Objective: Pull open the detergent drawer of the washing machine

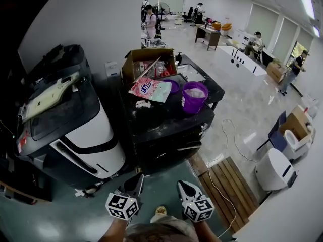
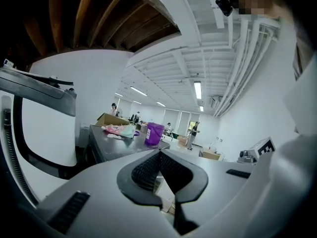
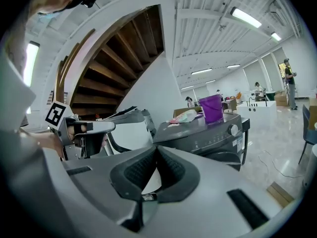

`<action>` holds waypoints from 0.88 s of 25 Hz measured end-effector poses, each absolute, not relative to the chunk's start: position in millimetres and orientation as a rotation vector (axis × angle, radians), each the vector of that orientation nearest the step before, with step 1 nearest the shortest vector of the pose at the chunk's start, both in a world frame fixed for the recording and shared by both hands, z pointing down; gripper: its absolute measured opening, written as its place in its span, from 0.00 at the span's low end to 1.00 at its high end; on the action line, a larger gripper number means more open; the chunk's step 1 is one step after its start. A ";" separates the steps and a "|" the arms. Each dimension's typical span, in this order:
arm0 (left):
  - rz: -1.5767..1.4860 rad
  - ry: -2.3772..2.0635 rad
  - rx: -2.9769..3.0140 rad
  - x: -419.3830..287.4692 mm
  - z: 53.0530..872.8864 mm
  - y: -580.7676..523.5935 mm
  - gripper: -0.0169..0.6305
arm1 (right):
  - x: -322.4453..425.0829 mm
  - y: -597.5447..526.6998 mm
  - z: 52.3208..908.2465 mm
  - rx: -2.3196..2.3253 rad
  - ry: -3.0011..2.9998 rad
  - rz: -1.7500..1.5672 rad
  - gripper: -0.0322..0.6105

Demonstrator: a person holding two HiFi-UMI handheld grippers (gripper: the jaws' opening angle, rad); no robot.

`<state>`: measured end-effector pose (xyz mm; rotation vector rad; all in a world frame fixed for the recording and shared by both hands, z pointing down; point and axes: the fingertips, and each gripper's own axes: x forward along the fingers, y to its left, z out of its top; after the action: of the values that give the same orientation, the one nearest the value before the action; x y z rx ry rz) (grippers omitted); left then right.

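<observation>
Three things sit on the washing machine (image 1: 166, 127) ahead of my grippers: a purple bucket (image 1: 192, 105), a pink detergent bag (image 1: 150, 89) and, farthest from me, an open cardboard box (image 1: 132, 60). Left of my left gripper (image 1: 136, 181) stands a white-and-black machine (image 1: 86, 140) with its lid raised; right of my right gripper (image 1: 182, 186) lies a wooden pallet (image 1: 227, 183). The washing machine is dark, its control strip with a round knob (image 3: 233, 129) facing me; I cannot pick out the detergent drawer on it. Both grippers hang short of that front, jaws pressed together, pinching nothing.
</observation>
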<state>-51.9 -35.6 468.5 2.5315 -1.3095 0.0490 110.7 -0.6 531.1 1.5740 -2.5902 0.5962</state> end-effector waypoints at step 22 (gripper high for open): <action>0.063 -1.293 2.557 -52.0 466.2 -150.7 0.06 | 112.4 -117.8 528.6 1.593 -2.591 0.622 0.05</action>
<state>-52.0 -150.7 466.2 2.5569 -1.2930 0.0632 112.4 -117.8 528.6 1.5933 -2.5909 0.6215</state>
